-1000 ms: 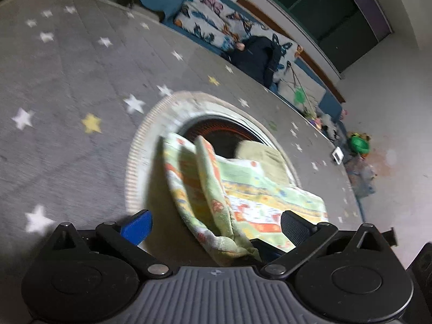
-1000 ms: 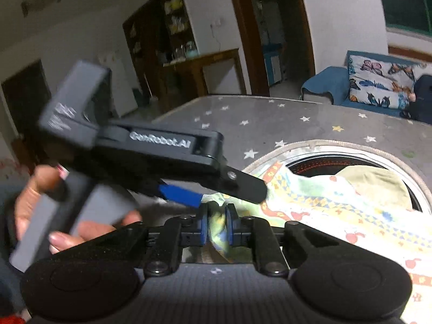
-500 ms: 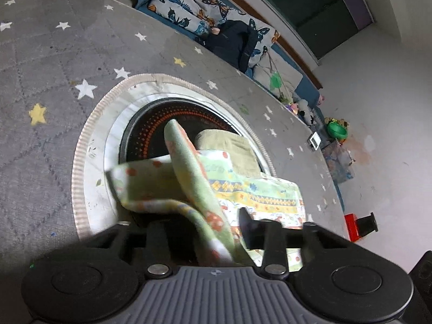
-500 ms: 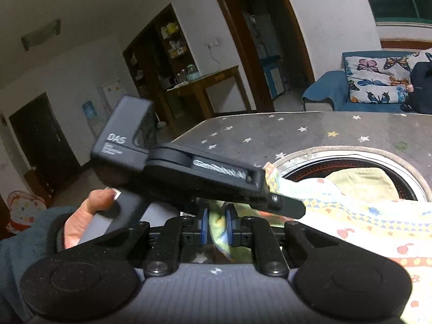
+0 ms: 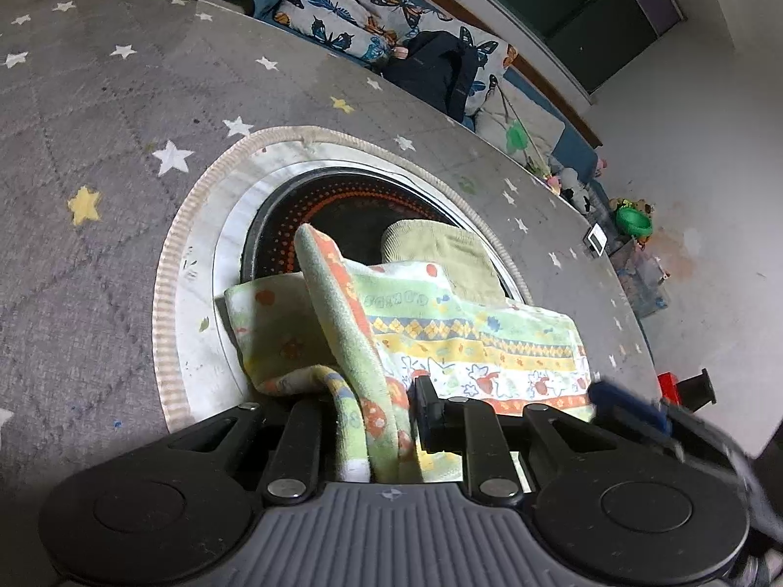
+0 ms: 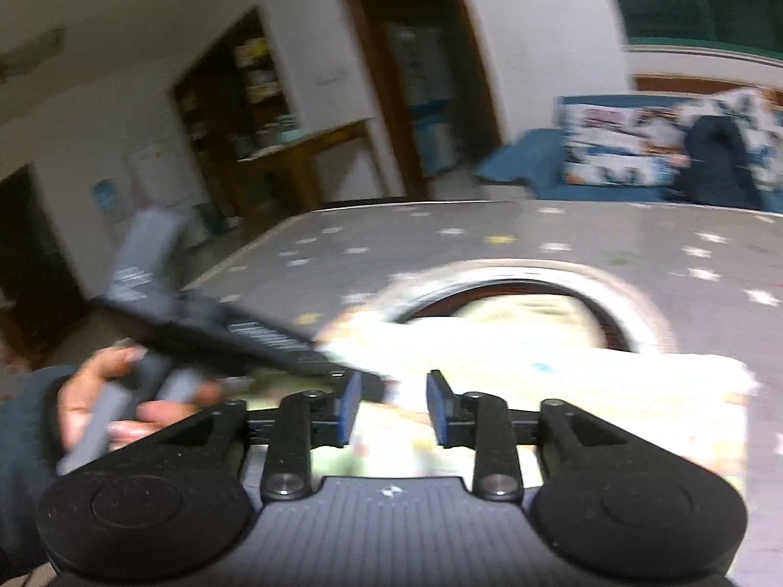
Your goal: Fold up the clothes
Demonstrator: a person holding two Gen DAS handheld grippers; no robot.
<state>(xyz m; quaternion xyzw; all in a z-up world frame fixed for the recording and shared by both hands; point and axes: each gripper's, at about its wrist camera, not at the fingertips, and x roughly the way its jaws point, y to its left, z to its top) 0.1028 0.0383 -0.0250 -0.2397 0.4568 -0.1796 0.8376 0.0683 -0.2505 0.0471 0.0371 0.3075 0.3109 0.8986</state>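
Across the desk (image 5: 98, 112), covered in a grey cloth dotted with white and yellow stars. In its middle, a round pale mat with a ribbed cream rim (image 5: 169, 303), ringing a dark disc patterned with orange dots (image 5: 342, 205). Over the disc and the mat's near side, spread mostly flat, a pastel towel (image 5: 470, 342) banded in green, yellow, white and orange with small cartoon prints; near corner lifted and bunched into a ridge running up toward the left camera. Behind the towel, on the dark disc and touching the towel's far edge, a folded olive-green garment (image 5: 440, 254).

Beyond the desk's far edge, a blue sofa with a butterfly-print cushion (image 5: 352, 14) and a dark jacket (image 5: 435, 73) lying against it. On the floor further right, scattered toys, among them a green bowl-shaped one (image 5: 633, 220).

Left gripper (image 5: 379, 416): fingers clenched on the raised towel corner, fabric pinched between them and trailing down past the pads. In the right wrist view, heavily motion-blurred, the same gripper (image 6: 235, 337) seen from the side, gripped by the person's left hand (image 6: 112, 391) at its grey handle.

Right gripper (image 6: 394, 408): blue-padded fingers (image 6: 350, 406) released, parted with a clear gap, hovering just above the towel (image 6: 587, 391); nothing between them. Its blurred blue tip (image 5: 626, 406) visible at the right edge of the left wrist view.
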